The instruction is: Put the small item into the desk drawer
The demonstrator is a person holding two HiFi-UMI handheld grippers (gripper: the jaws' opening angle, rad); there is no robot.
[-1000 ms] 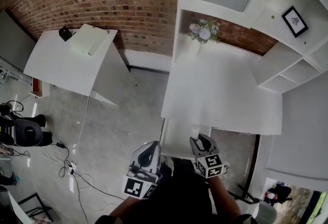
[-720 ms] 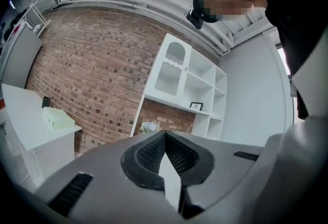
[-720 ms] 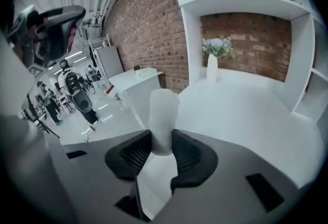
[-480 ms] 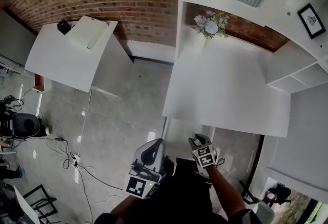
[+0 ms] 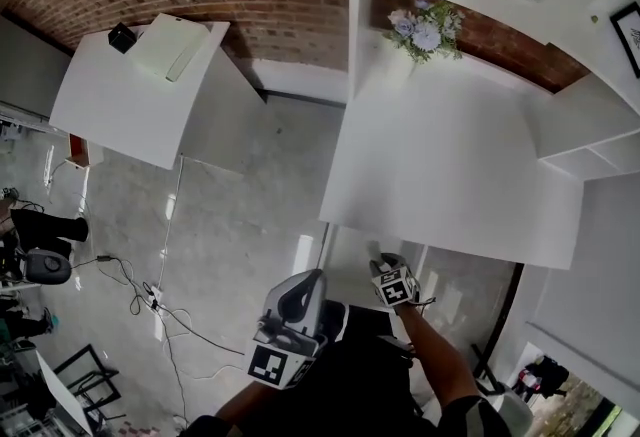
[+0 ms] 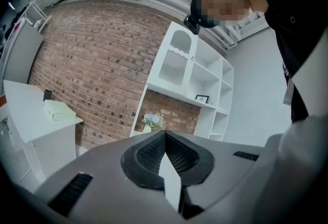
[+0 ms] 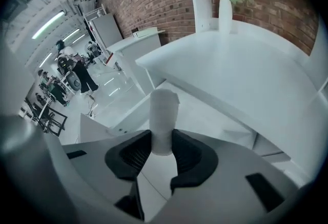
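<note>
The right tool clamps the small white cylinder by its base, angled down so it can likely drop into the drawer under the desk; the left tool, clenched empty, hangs aside.

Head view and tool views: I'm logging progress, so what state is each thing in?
left tool: shut, empty.
right tool: shut on the small white cylinder.
small white cylinder: held, not yet in the drawer.
drawer: looks pulled out from under the desk top.
vase of flowers: upright at the desk's back.
</note>
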